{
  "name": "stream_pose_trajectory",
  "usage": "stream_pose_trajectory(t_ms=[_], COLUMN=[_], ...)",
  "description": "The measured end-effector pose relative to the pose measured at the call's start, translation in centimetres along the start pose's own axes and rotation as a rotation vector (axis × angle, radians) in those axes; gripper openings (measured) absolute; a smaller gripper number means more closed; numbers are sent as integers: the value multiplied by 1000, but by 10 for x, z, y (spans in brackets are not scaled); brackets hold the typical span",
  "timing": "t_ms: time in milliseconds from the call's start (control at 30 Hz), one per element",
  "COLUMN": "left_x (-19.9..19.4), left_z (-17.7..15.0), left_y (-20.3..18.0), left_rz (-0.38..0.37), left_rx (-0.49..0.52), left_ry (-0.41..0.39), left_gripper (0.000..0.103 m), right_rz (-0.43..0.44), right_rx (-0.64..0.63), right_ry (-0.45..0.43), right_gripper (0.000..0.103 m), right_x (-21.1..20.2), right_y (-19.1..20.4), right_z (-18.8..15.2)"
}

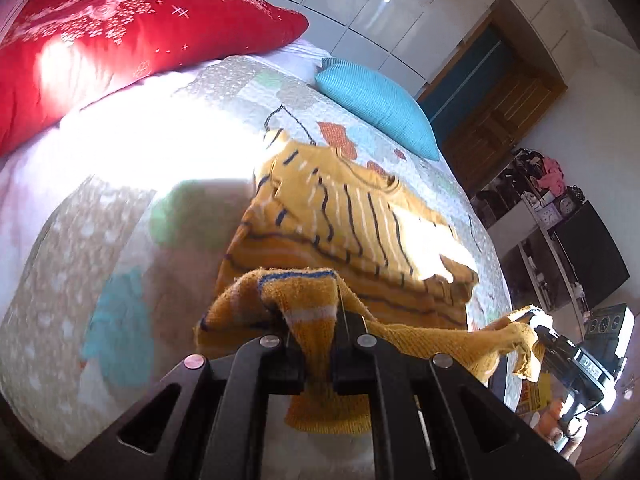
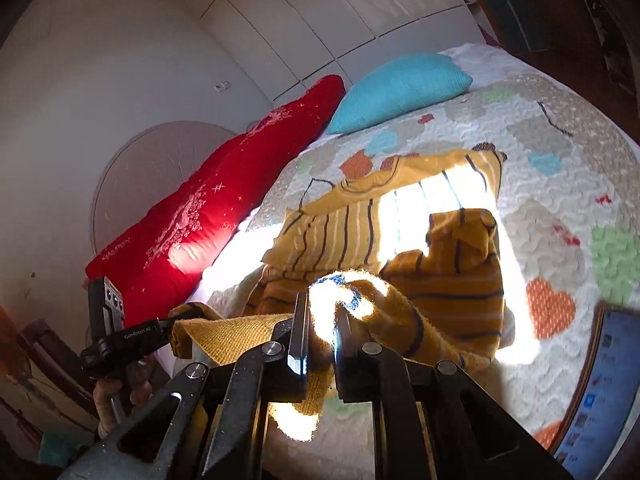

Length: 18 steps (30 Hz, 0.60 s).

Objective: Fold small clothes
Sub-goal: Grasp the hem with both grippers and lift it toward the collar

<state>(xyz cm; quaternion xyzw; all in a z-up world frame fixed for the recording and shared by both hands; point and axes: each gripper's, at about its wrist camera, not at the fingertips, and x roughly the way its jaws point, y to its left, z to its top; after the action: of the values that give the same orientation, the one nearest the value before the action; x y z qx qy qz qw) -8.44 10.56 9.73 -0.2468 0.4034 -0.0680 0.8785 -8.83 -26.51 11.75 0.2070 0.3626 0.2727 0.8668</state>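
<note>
Sweater: a small mustard-yellow knitted sweater (image 1: 352,216) with dark and white stripes, lying on the quilted bedspread (image 1: 80,240) of a bed, near the edge closest to the person.
Sweater layout: the body lies spread on the bedspread; the sleeves appear turned in over the body; the hem end nearest the person is raised off the bed.
Left gripper: the left gripper (image 1: 314,320) has its jaws drawn narrow, clamped on one corner of the raised hem; knit bunches over and hangs between the fingers.
Right gripper: the right gripper (image 2: 322,312) is pinched narrow on the other hem corner, where a blue-edged fold of knit sits in a patch of hard sunlight.
Span between grippers: the hem stretches as a taut band from one gripper to the other, visible in both wrist views.
Completed: judged from the layout, the garment is spread out, the sides are folded in and both hem corners are secured.
Remaining: the hem end has not yet been laid over the collar end; this lengthwise fold and a final flattening appear outstanding.
Progress estimate: roughly midway through this garment.
Surroundings: a red pillow (image 1: 120,32) and a blue cushion (image 1: 380,100) lie at the far end, well apart from the sweater.
Other garments: none can be identified on the bed.
</note>
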Motion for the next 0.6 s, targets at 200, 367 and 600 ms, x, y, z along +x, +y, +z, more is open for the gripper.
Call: stream_pose_trajectory(t_ms=[200,367,600], left_x=[87,133,176], left_z=[65,89,121], left_y=[-12,10,46], left_rz=[78,41,-86], left_rx=[6,-102,-348], left_ry=[59,137,183], left_gripper=[8,9,37], right_rz=[-125,-109,-71], right_rx=[33,157,438], right_ry=[18,109,95], right_gripper=[11,15,34], right_x=[71,122,163], right_y=[-24,-73,-149], right_z=[67,92,125])
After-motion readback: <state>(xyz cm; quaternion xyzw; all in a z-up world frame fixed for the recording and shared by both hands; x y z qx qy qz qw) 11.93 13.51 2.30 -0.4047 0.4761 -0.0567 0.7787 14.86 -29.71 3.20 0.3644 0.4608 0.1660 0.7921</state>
